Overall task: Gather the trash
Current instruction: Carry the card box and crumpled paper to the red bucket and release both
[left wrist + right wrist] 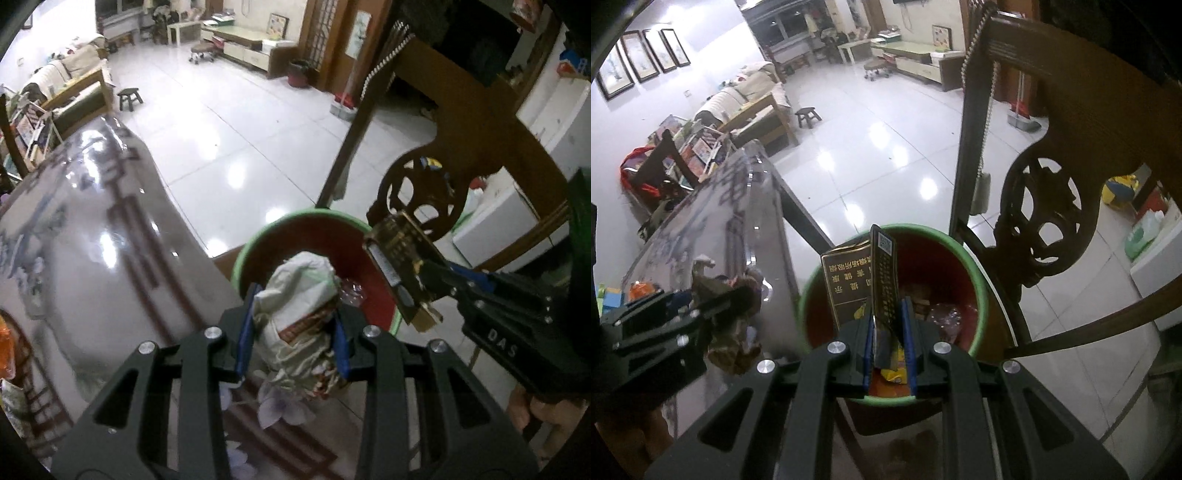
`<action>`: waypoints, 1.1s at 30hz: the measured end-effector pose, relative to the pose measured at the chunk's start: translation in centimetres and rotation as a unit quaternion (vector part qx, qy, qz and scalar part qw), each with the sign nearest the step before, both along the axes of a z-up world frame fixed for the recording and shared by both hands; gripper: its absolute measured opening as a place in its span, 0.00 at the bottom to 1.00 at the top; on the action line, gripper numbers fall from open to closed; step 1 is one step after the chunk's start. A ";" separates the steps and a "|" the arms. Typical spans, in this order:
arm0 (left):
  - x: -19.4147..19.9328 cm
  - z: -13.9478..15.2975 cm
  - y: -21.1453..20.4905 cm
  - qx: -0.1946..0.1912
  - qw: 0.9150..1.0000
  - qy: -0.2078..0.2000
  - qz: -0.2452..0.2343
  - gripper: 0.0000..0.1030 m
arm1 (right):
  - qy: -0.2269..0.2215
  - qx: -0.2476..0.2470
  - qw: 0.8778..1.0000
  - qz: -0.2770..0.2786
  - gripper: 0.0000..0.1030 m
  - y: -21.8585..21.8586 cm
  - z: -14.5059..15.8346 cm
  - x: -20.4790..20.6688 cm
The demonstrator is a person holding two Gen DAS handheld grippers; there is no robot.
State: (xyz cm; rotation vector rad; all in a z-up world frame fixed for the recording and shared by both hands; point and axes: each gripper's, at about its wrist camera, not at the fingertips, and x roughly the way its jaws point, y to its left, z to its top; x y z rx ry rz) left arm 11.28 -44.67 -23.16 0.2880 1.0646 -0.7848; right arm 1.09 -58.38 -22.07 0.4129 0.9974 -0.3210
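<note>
A red bin with a green rim point(258, 240) point(960, 240) stands just past the glass table's edge. My left gripper point(293, 332) is shut on a crumpled white paper wad point(295, 291) and holds it at the bin's near rim. My right gripper point(890, 332) is shut on a flattened gold-and-black cigarette box point(849, 284) and holds it upright over the bin's mouth. The box also shows in the left wrist view point(402, 258), with the right gripper point(439, 284) behind it. The left gripper point(701, 295) with its wad shows in the right wrist view. Some trash point(945, 314) lies inside the bin.
A glossy glass table point(92, 240) point(720, 221) with a floral pattern runs to the left. A dark carved wooden chair point(461, 140) point(1052, 184) stands close behind and right of the bin. White tiled floor point(240, 122) stretches beyond, with a small stool point(809, 116) and sofa farther off.
</note>
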 end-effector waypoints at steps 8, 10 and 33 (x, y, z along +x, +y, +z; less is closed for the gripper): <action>0.7 -2.4 -2.1 0.015 1.000 0.017 -0.017 0.33 | 0.020 0.005 1.000 -0.007 0.13 -1.1 -2.4 1.1; 0.9 -2.6 -2.4 0.016 1.000 0.019 -0.019 0.33 | 0.021 0.004 1.000 -0.009 0.13 -1.2 -2.6 1.3; -1.8 7.5 9.7 -0.061 0.993 -0.085 0.062 0.74 | -0.039 -0.053 0.997 -0.033 0.49 2.5 5.3 -2.2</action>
